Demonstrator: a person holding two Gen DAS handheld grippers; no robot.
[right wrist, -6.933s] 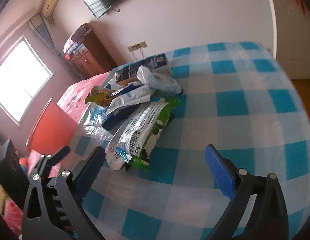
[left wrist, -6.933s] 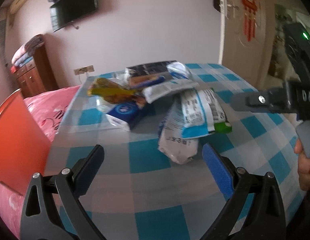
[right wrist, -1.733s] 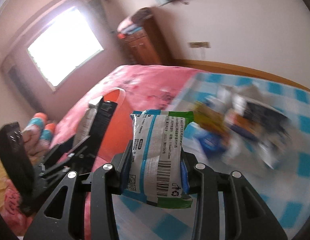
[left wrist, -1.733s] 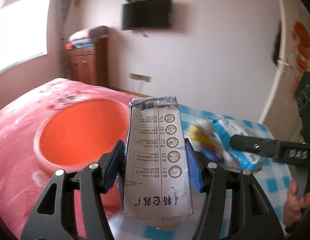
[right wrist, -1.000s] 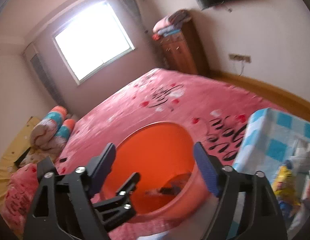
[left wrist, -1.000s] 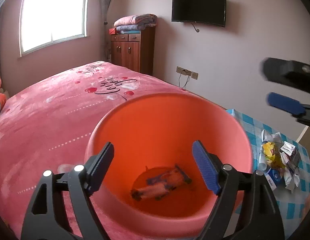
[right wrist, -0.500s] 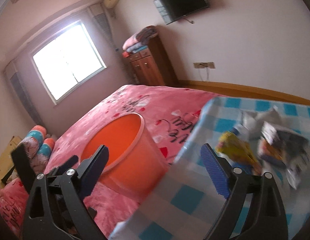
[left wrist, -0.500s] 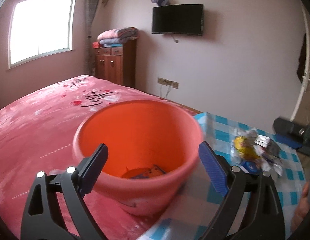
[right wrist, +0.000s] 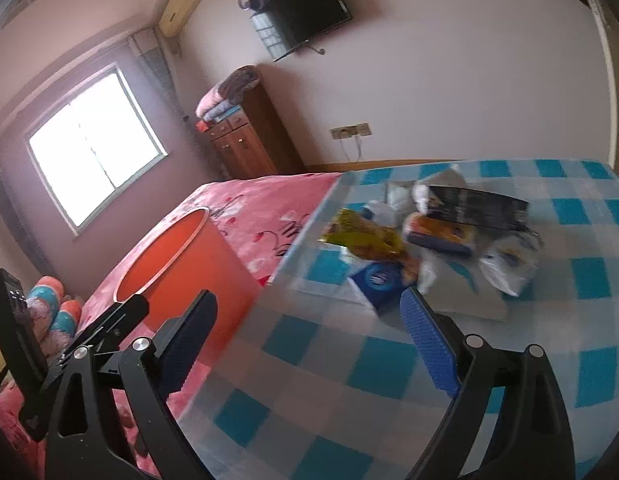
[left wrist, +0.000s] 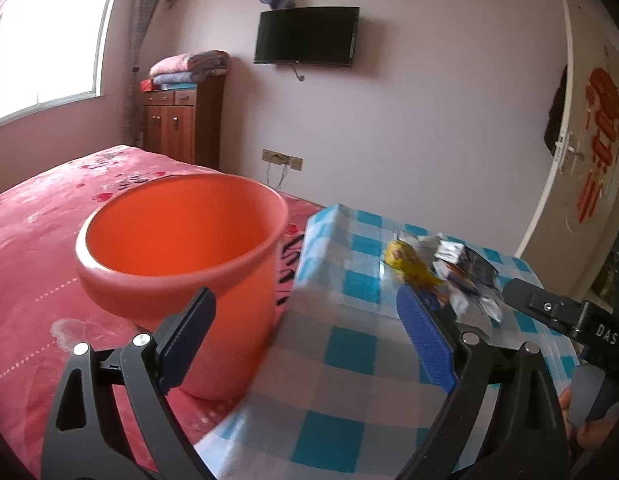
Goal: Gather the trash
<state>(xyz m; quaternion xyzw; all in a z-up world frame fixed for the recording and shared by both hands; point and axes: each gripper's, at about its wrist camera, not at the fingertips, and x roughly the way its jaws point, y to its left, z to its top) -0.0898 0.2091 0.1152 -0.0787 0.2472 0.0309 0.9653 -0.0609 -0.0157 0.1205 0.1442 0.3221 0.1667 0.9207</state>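
Both tools [left wrist: 305, 336] [right wrist: 309, 336] gape empty, trash pile [right wrist: 425, 240] lying beyond them.

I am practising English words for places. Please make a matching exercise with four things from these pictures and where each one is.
Things:
1. orange bucket
2. yellow wrapper
3. television
4. folded blankets

Places:
A. on the wall
B. on the wooden cabinet
C. on the pink bed
D. on the checked tablecloth

Pairs: 1-C, 2-D, 3-A, 4-B
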